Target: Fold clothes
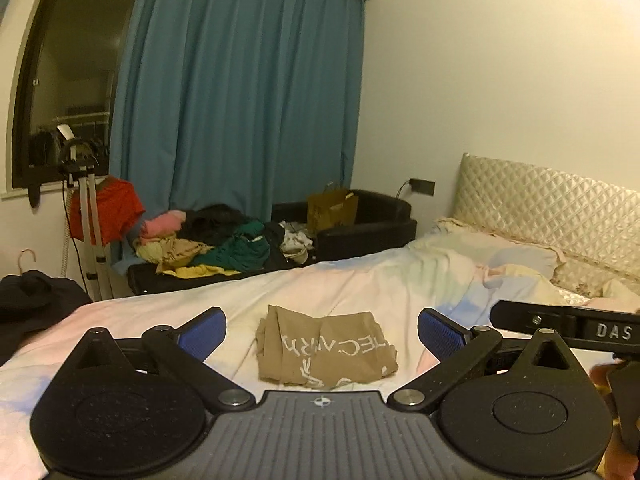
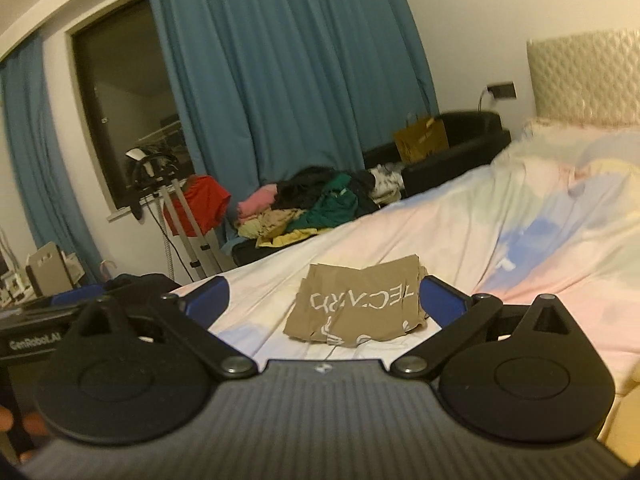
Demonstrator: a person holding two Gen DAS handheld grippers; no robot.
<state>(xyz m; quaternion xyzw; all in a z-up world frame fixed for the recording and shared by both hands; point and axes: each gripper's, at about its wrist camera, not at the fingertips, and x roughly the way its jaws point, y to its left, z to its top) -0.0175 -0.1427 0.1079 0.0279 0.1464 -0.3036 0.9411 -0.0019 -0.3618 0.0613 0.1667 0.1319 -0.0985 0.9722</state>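
Observation:
A tan garment with white lettering (image 1: 326, 350) lies folded into a small rectangle on the pastel bedsheet (image 1: 360, 284). It also shows in the right wrist view (image 2: 360, 306). My left gripper (image 1: 322, 330) is open and empty, held above and in front of the garment, with its blue pads either side of it. My right gripper (image 2: 324, 300) is open and empty, also just short of the garment. The right gripper's body shows at the right edge of the left wrist view (image 1: 568, 326).
A pile of unfolded clothes (image 1: 212, 240) lies on a black bench beyond the bed. A black sofa (image 1: 368, 216) with a brown paper bag (image 1: 332, 206) stands by the blue curtain (image 1: 240, 92). A tripod (image 1: 86, 208) stands left. A dark garment (image 1: 36, 298) lies at the bed's left edge. The headboard (image 1: 548, 200) is right.

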